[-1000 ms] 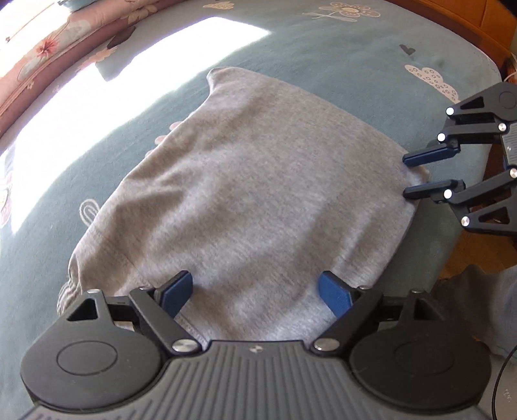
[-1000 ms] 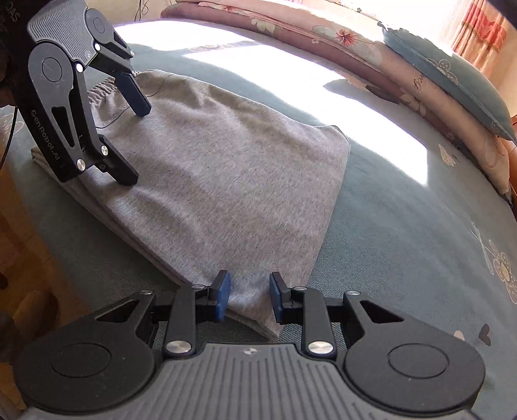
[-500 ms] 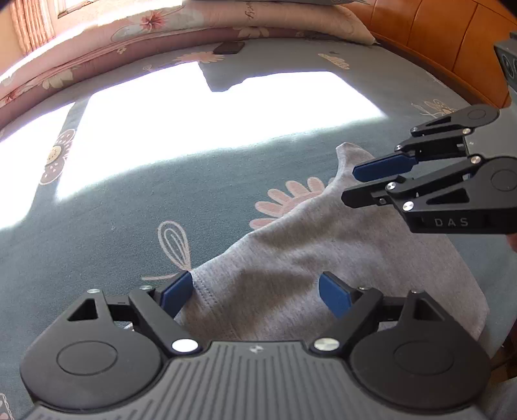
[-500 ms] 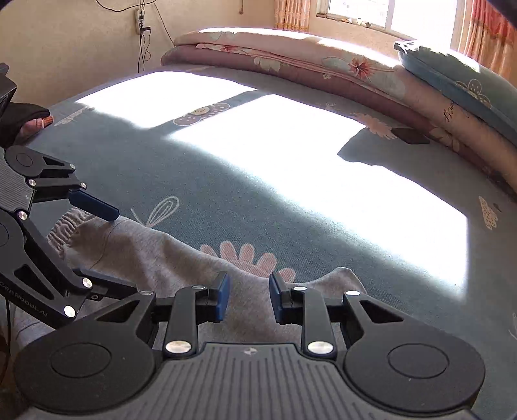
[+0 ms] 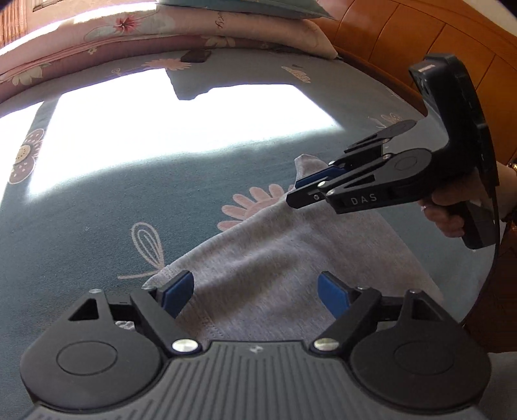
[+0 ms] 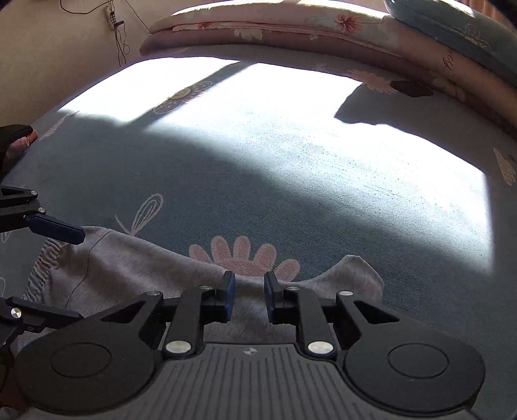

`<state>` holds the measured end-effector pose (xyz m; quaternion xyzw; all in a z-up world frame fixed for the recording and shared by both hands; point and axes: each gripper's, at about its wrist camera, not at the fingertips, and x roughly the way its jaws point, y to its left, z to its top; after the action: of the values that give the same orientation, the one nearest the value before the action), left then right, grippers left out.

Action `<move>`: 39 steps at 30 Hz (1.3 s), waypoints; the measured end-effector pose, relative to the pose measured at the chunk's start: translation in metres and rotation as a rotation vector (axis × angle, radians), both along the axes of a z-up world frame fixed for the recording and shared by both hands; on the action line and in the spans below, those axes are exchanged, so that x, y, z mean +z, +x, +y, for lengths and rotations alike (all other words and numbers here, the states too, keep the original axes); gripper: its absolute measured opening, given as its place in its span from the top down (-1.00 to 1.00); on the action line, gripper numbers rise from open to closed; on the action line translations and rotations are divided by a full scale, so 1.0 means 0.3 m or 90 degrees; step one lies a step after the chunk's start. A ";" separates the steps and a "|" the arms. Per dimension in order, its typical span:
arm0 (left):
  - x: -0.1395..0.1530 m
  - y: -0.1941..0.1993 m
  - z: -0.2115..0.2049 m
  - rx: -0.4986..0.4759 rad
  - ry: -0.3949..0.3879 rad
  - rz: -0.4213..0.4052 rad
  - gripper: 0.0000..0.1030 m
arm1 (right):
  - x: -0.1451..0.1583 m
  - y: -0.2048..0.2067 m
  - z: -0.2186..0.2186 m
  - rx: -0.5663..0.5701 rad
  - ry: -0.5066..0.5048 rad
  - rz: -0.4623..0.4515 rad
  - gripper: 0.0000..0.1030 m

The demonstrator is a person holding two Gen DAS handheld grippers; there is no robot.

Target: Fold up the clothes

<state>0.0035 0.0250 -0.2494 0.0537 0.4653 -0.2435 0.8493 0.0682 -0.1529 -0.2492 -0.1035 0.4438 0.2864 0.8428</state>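
Grey garment (image 5: 290, 258) lies folded on the teal floral bedspread (image 5: 129, 200) near its edge. Left gripper (image 5: 255, 290) hovers over it, jaws wide. Right gripper (image 6: 248, 292), jaws narrow and closing, has fabric between its pads.

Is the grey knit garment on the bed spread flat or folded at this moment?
Partly folded: the grey knit garment lies in a narrow doubled strip on the blue flowered bedsheet, one corner sticking out. How many layers, cannot tell.

Heather-grey garment (image 5: 274, 258) on a teal bedsheet (image 5: 129, 194) printed with pink and white flowers; black tongs (image 5: 255, 290) with blue pads (image 5: 176, 292); pink floral quilt (image 6: 290, 29)
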 end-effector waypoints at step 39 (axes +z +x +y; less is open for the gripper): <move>-0.036 -0.265 0.004 0.032 0.084 0.144 -0.60 | 0.095 -0.155 -0.144 -0.172 -0.074 0.124 0.31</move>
<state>-0.0761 0.0262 -0.2602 0.0703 0.5741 -0.1955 0.7920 0.0218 -0.1960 -0.2207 -0.0632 0.5490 0.1533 0.8192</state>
